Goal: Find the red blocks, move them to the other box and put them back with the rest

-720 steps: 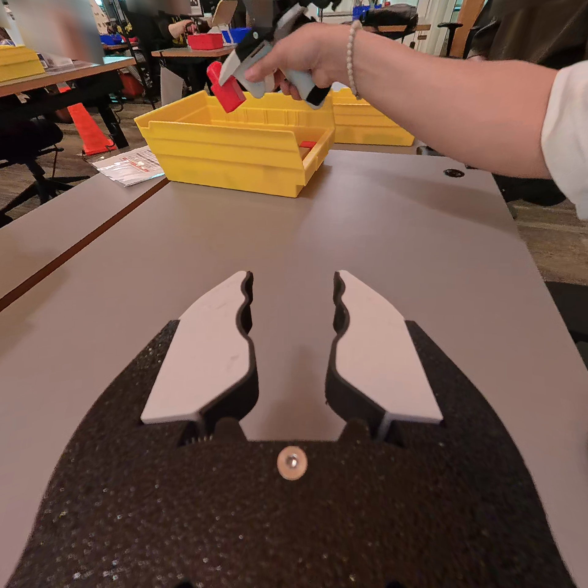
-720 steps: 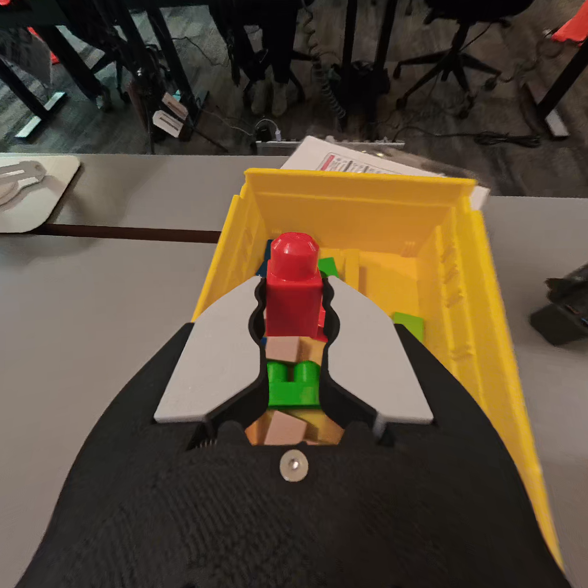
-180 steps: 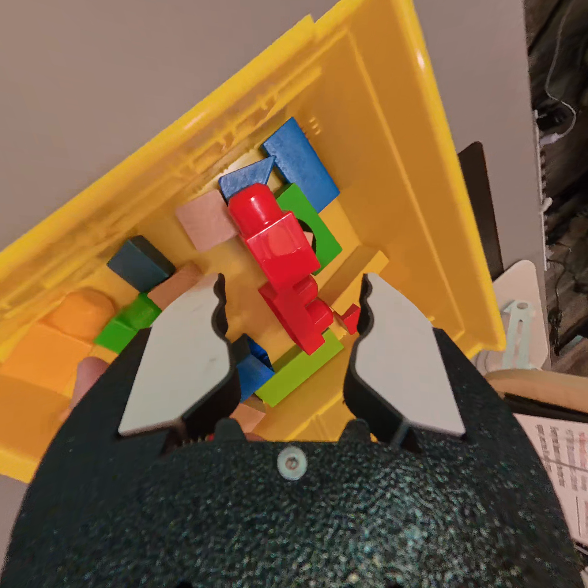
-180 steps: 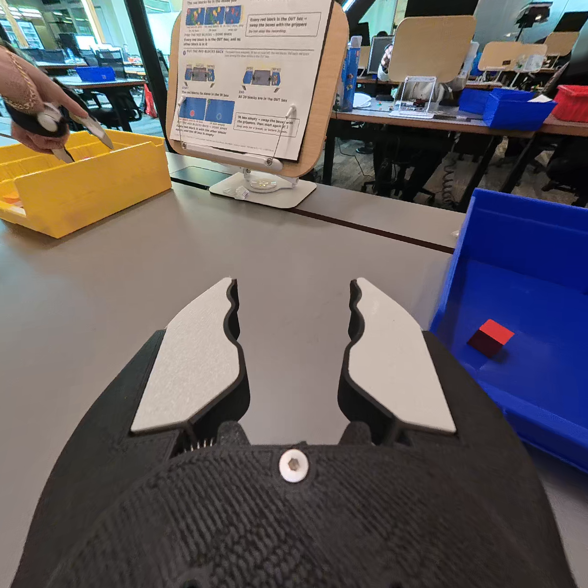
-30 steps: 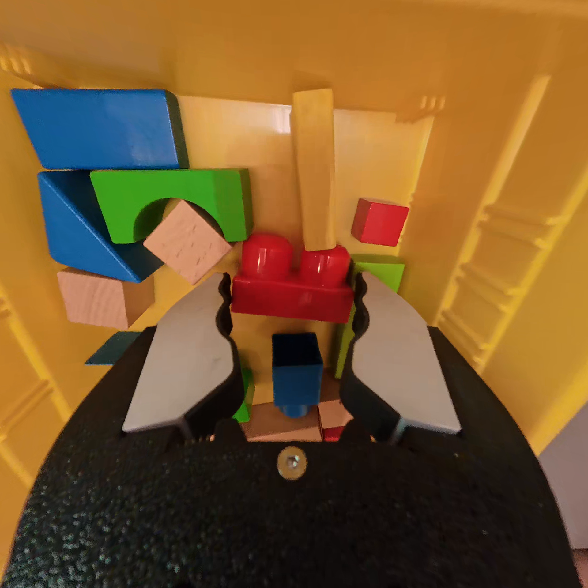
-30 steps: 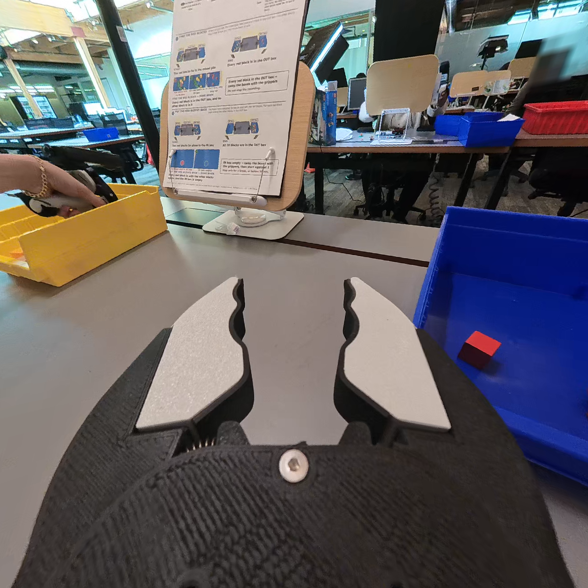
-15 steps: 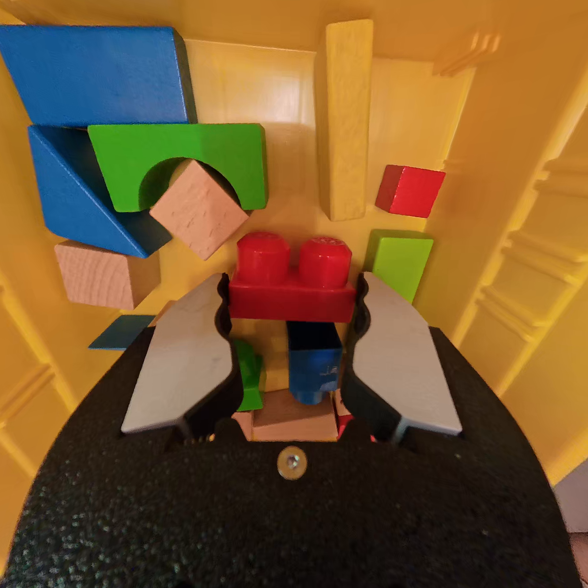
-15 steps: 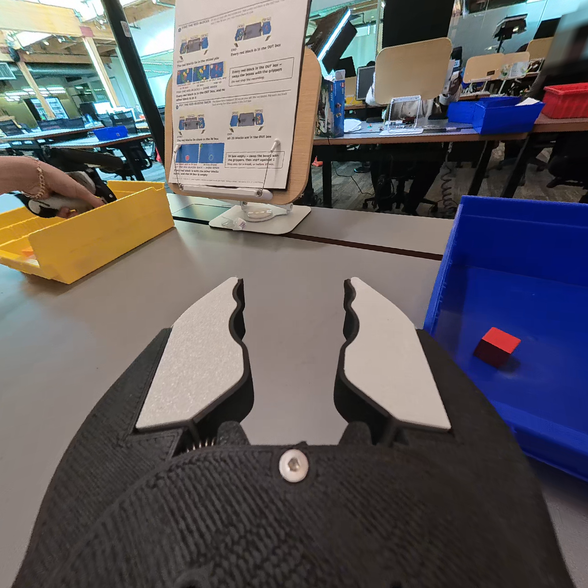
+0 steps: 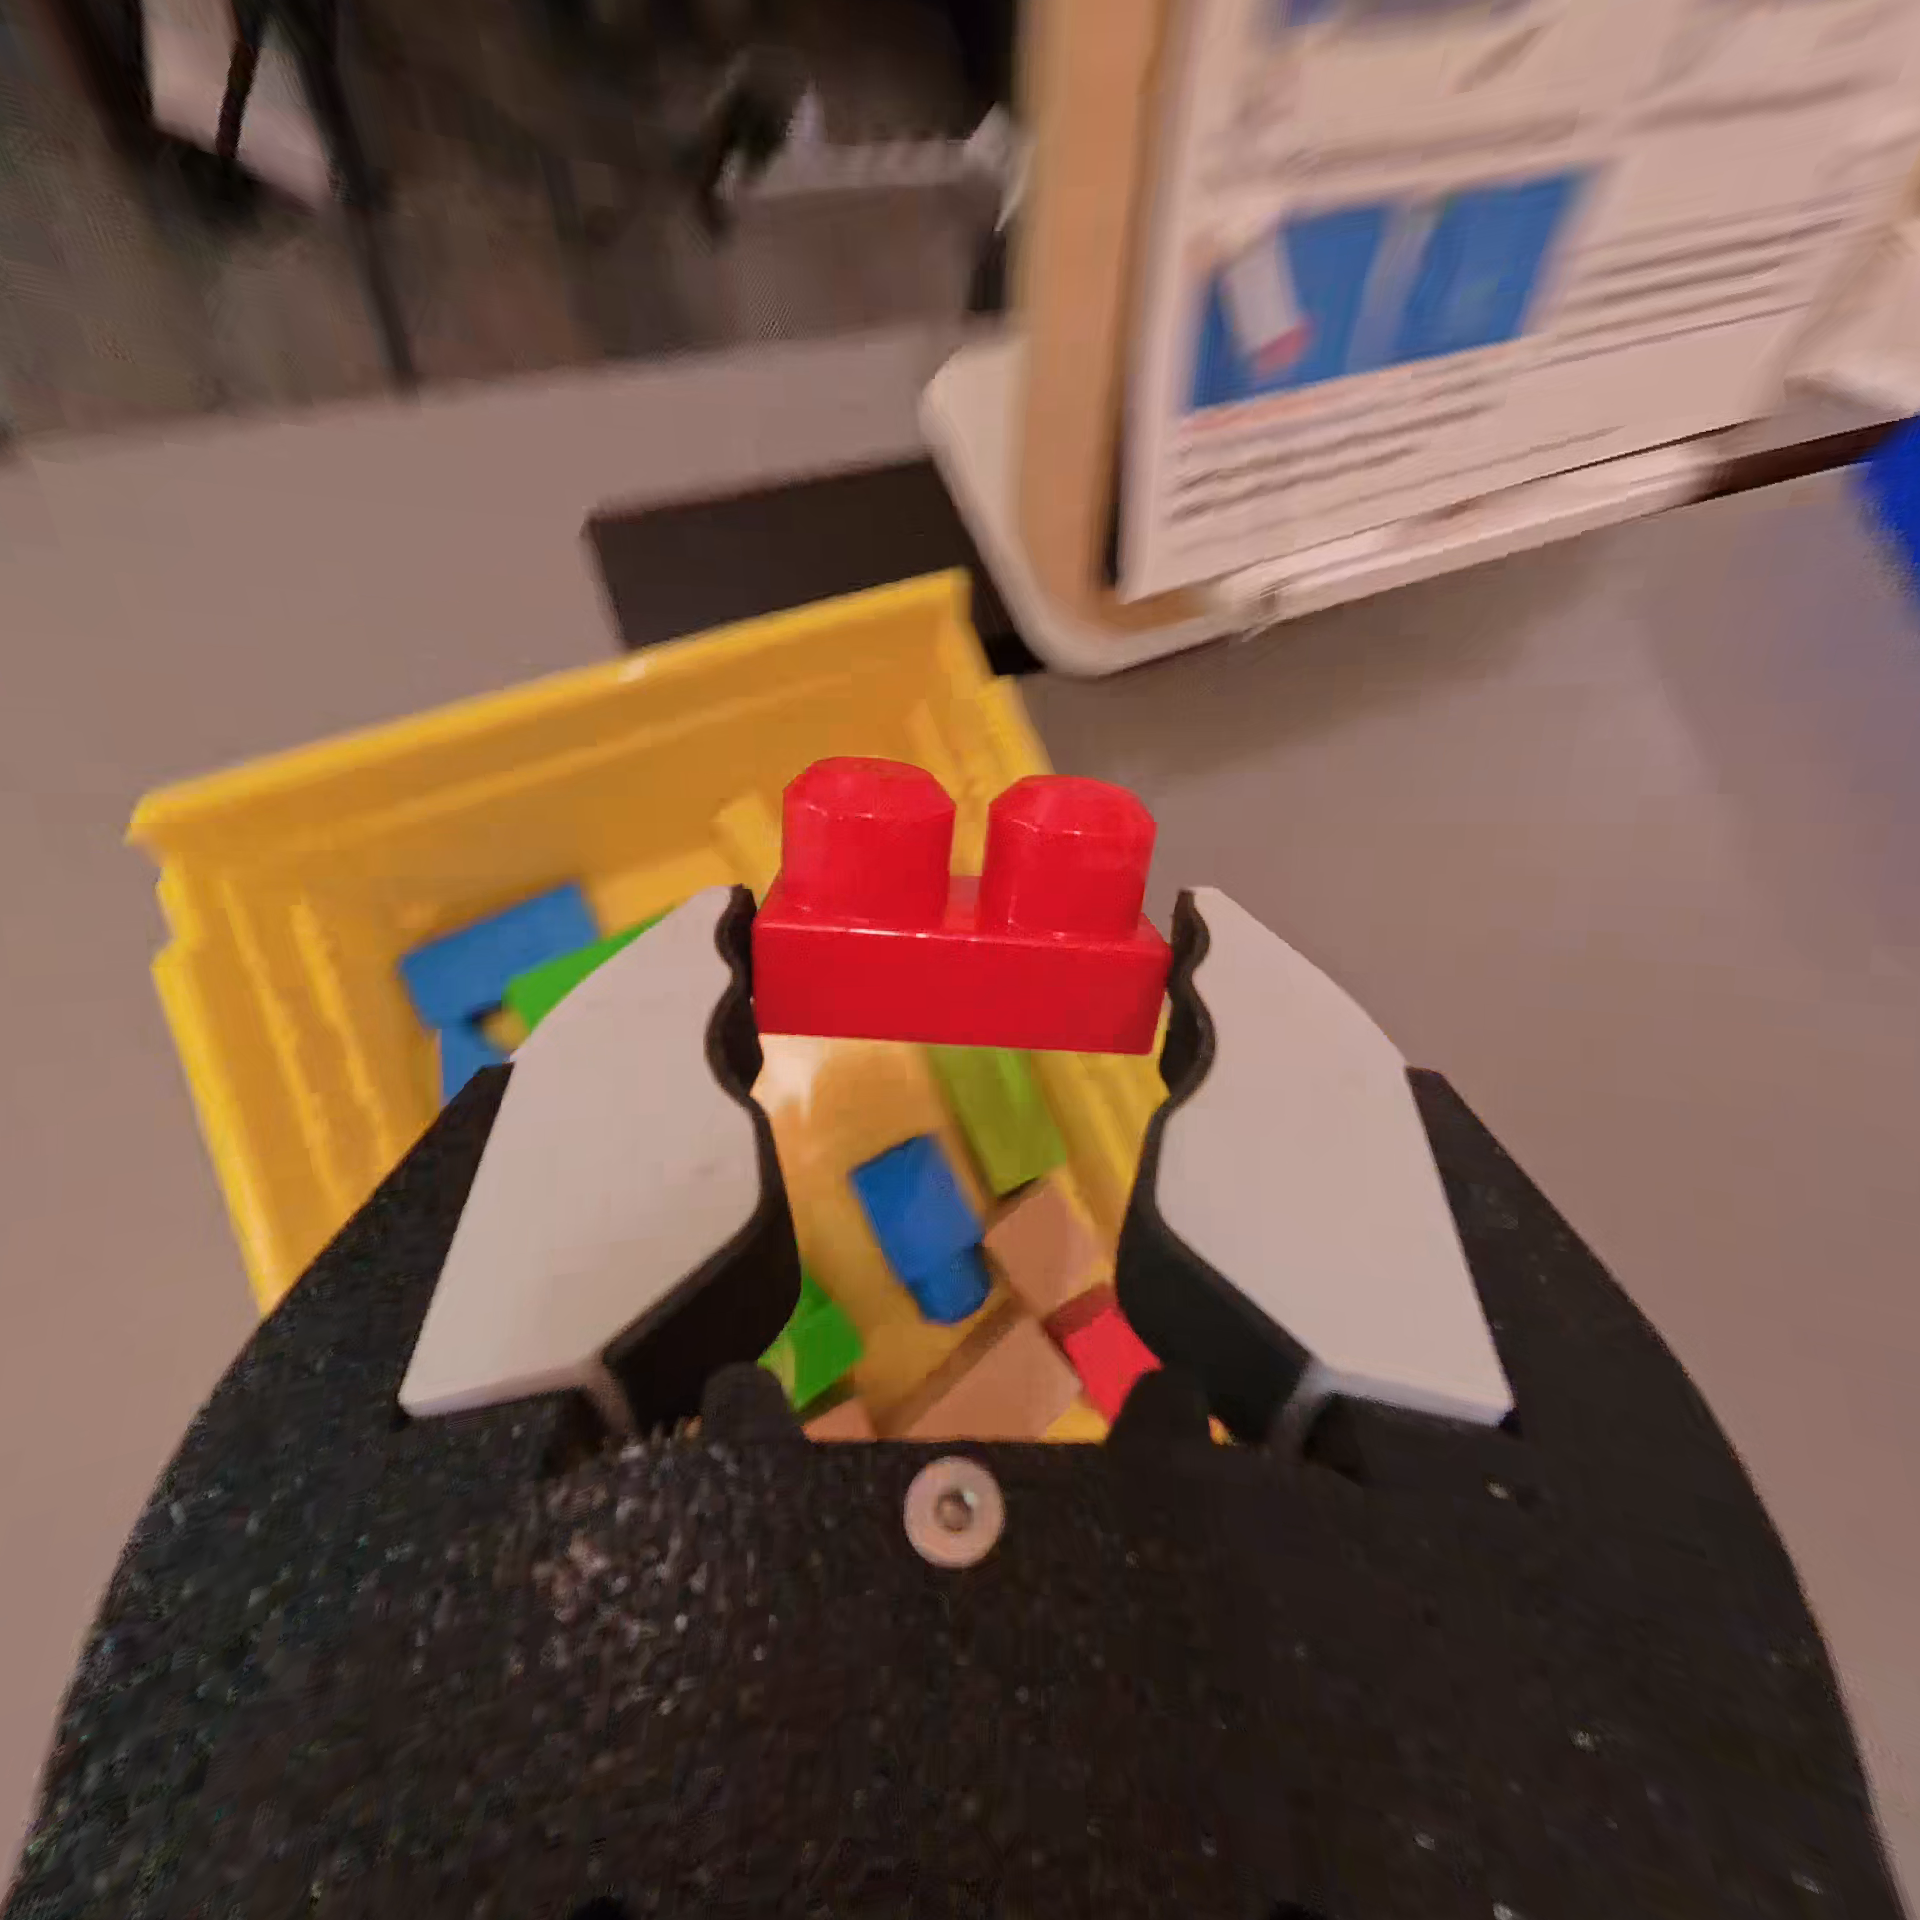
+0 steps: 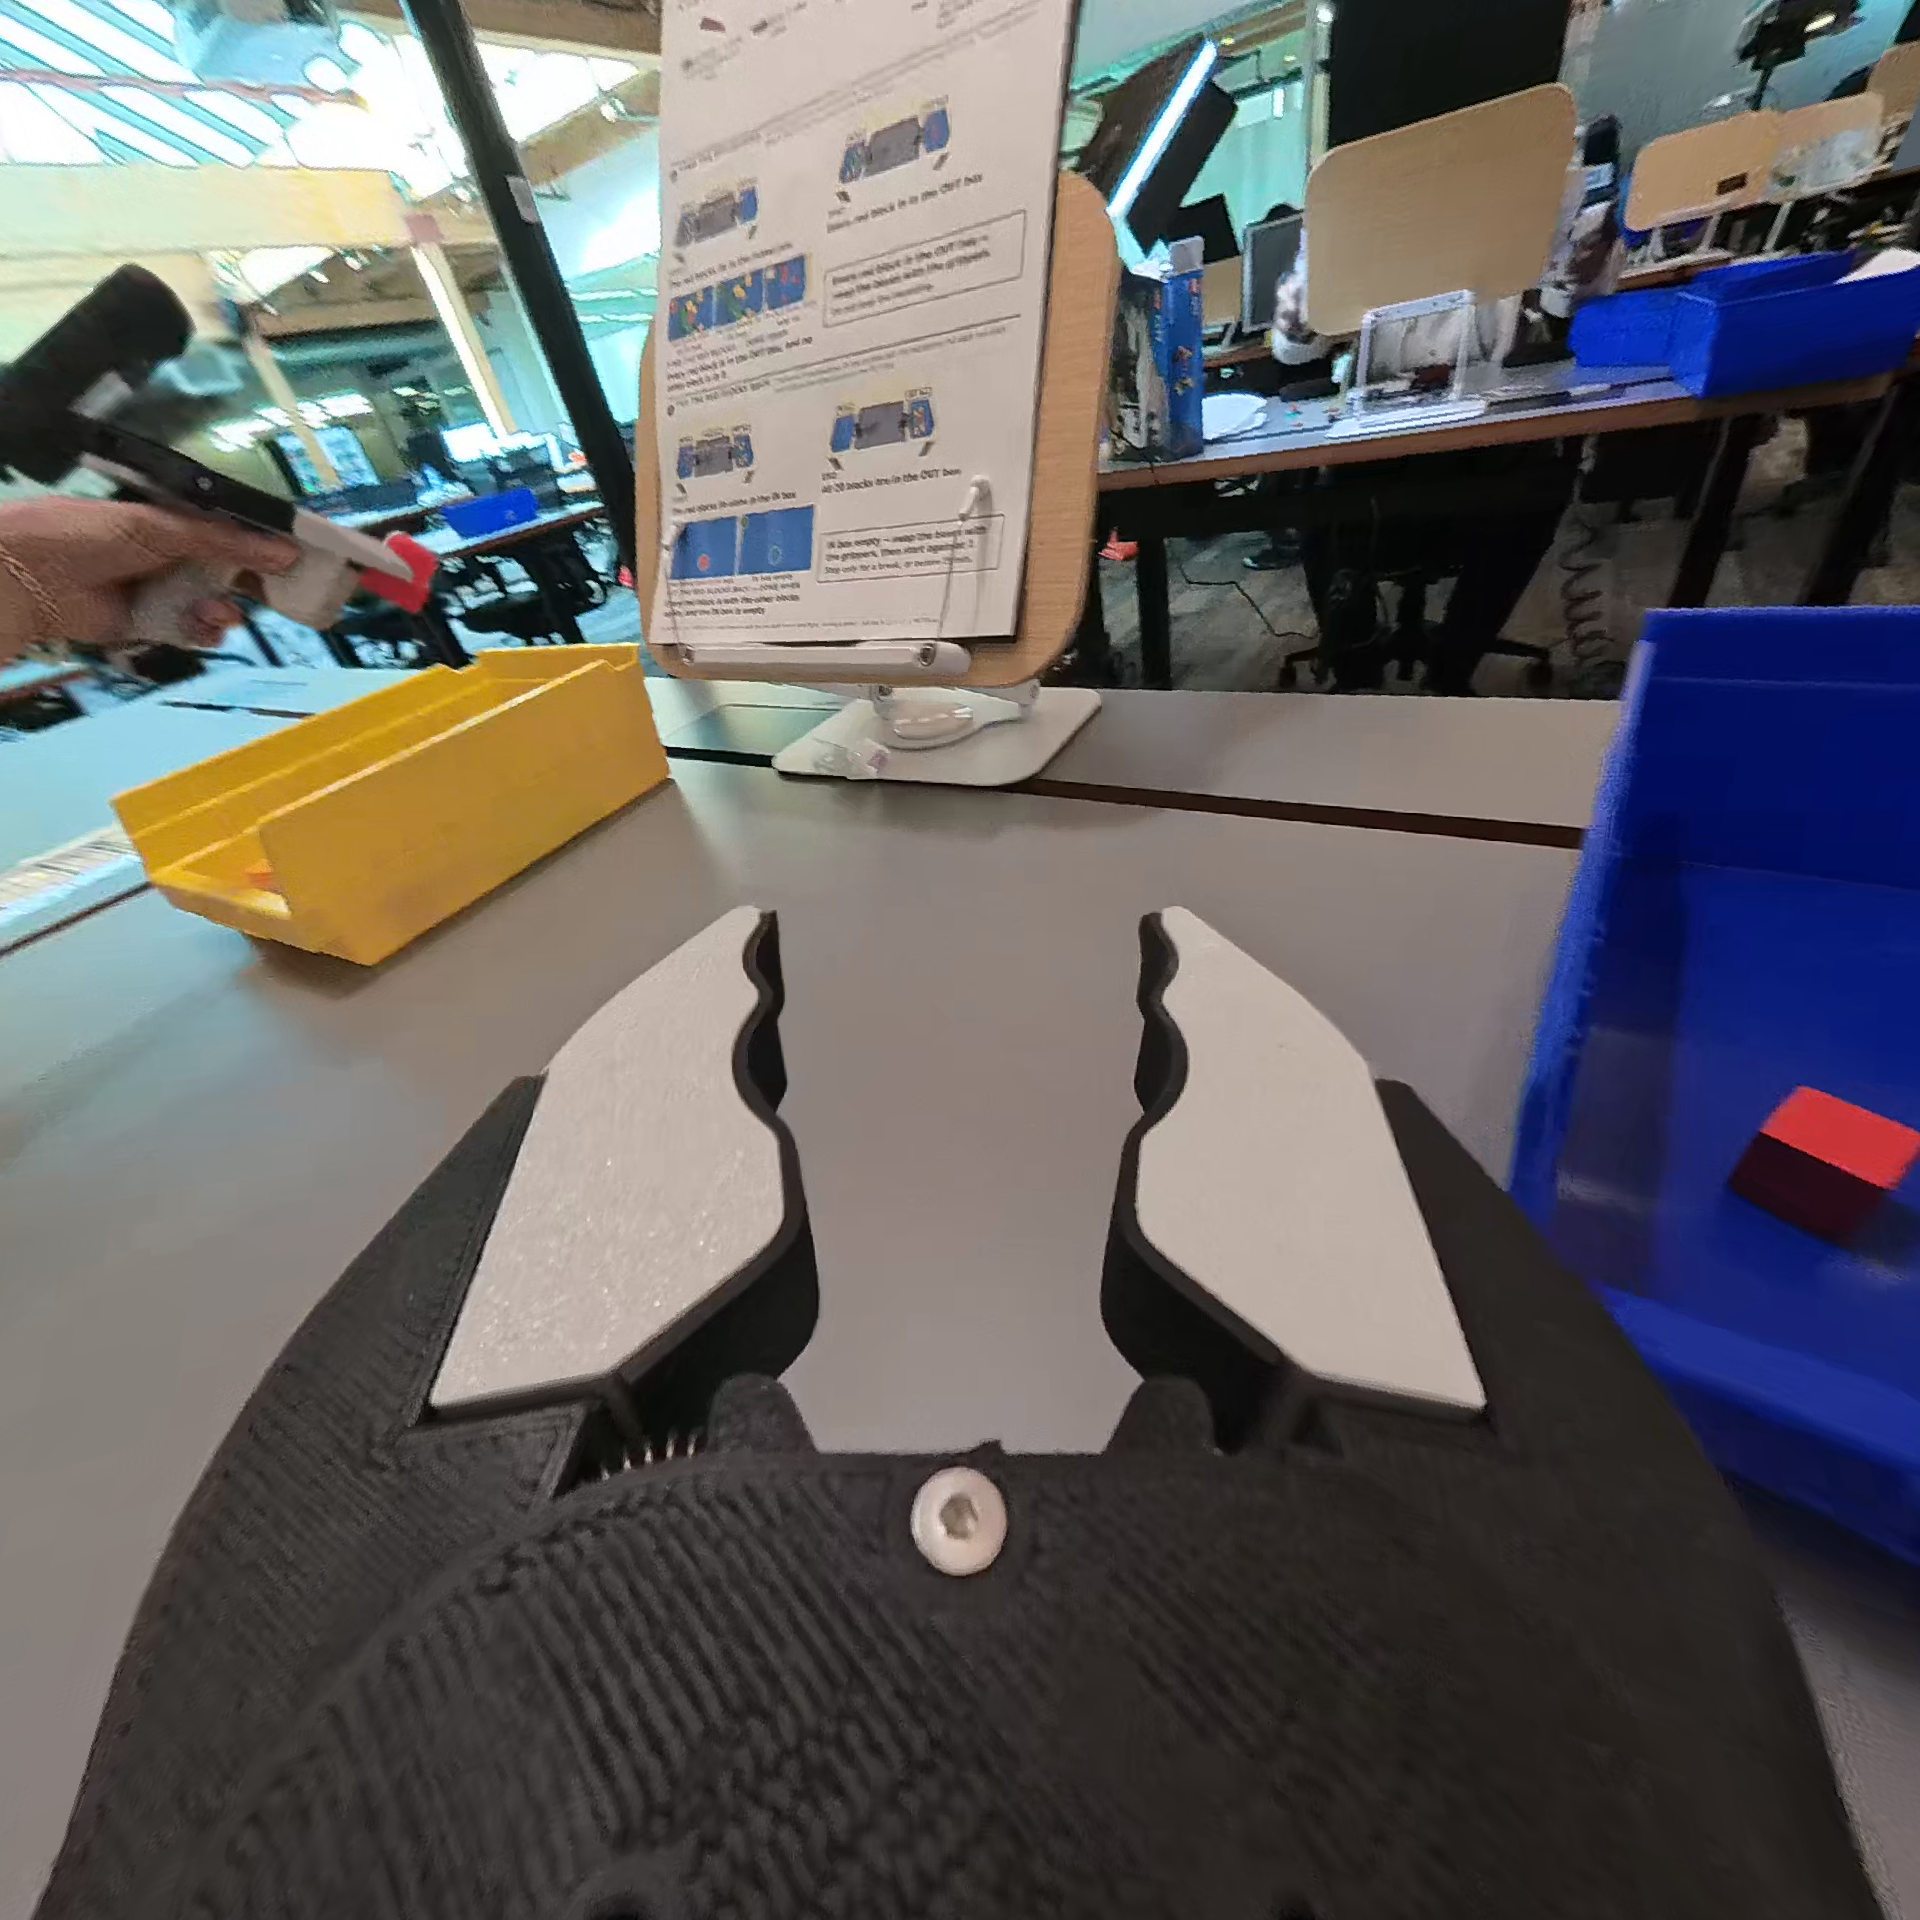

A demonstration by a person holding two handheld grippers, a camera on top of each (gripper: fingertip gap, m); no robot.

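Observation:
My left gripper (image 9: pixel 961 977) is shut on a red two-stud brick (image 9: pixel 956 935), both pads pressed on its ends, and holds it up above the yellow box (image 9: pixel 312 997). The box holds blue, green, wooden and red blocks, among them a small red block (image 9: pixel 1101 1345). In the right wrist view the left gripper (image 10: pixel 343 566) shows far left with the red brick (image 10: pixel 405 571) above the yellow box (image 10: pixel 436 800). My right gripper (image 10: pixel 956 997) is open and empty over the grey table. A red cube (image 10: pixel 1829 1153) lies in the blue box (image 10: pixel 1704 935) to its right.
A board on a stand with an instruction sheet (image 10: pixel 862 343) stands at the table's back edge; it also shows in the left wrist view (image 9: pixel 1455 312). Other desks, chairs and blue bins (image 10: pixel 1745 322) are behind the table.
My left gripper lifted the red two-stud brick out of the yellow box and swung up and away. My right gripper opened slightly and shifted a little towards the blue box.

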